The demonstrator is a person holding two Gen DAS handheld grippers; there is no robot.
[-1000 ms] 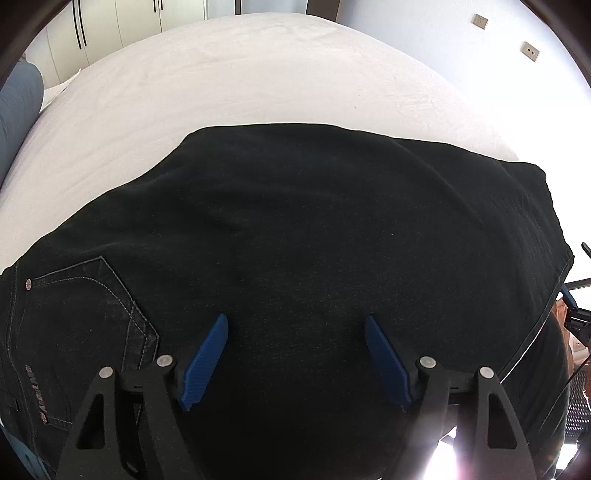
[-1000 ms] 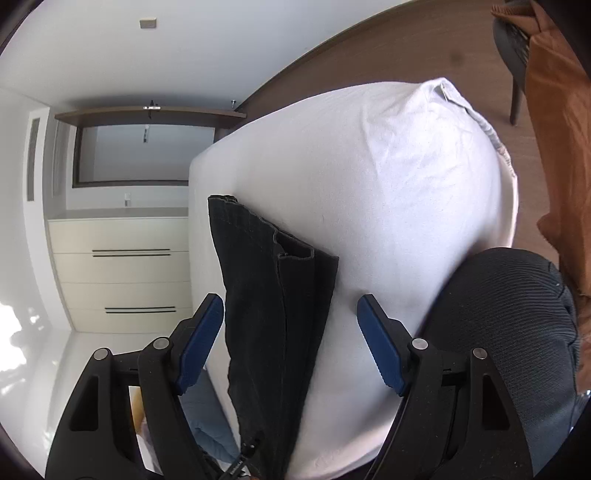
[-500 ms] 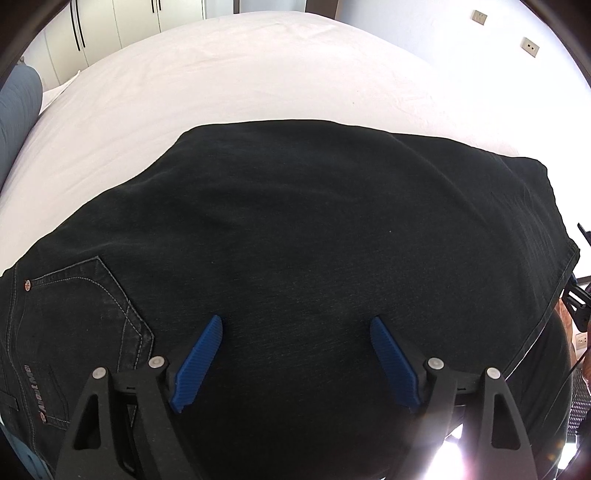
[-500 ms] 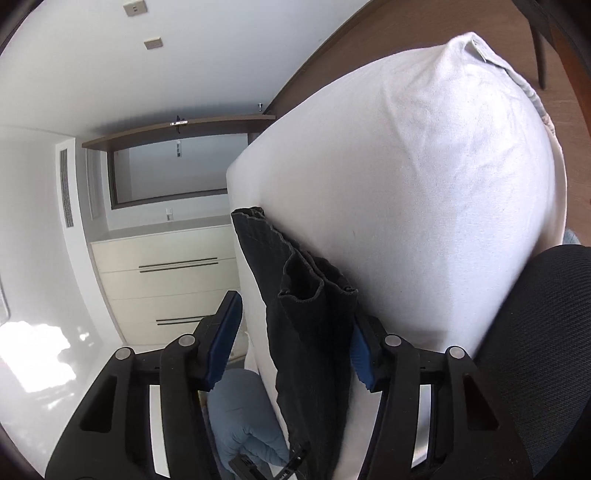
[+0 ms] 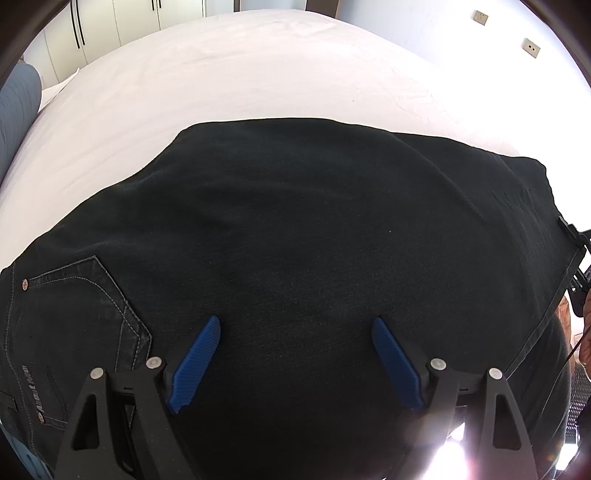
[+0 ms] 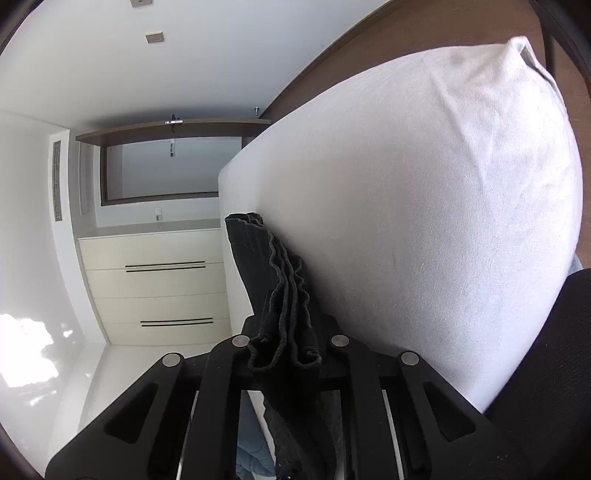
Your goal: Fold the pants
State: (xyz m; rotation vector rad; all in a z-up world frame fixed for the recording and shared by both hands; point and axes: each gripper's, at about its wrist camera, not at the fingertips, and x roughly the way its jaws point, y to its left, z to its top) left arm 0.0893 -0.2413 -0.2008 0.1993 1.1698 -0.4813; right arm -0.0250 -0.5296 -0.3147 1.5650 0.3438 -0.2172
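Observation:
Black jeans (image 5: pixel 295 240) lie spread across the white bed (image 5: pixel 229 74), back pocket at the left, leg hems at the right edge. My left gripper (image 5: pixel 295 332) hovers open just above the middle of the jeans, blue pads wide apart. My right gripper (image 6: pixel 282 347) is shut on the bunched leg hems of the jeans (image 6: pixel 284 295) at the bed's edge; the camera is rolled sideways. Its blue pads are hidden by the cloth. The right gripper also shows at the hem in the left wrist view (image 5: pixel 580 258).
The white mattress (image 6: pixel 424 203) fills the right wrist view. A cream chest of drawers (image 6: pixel 159 284) stands beyond on a white floor. A black mesh chair (image 6: pixel 546 387) is at lower right. Wardrobe doors (image 5: pixel 110 22) stand behind the bed.
My right gripper closed from wide open onto the leg hems, which bunched up between its fingers. The left gripper stayed open, shifting only slightly over the jeans.

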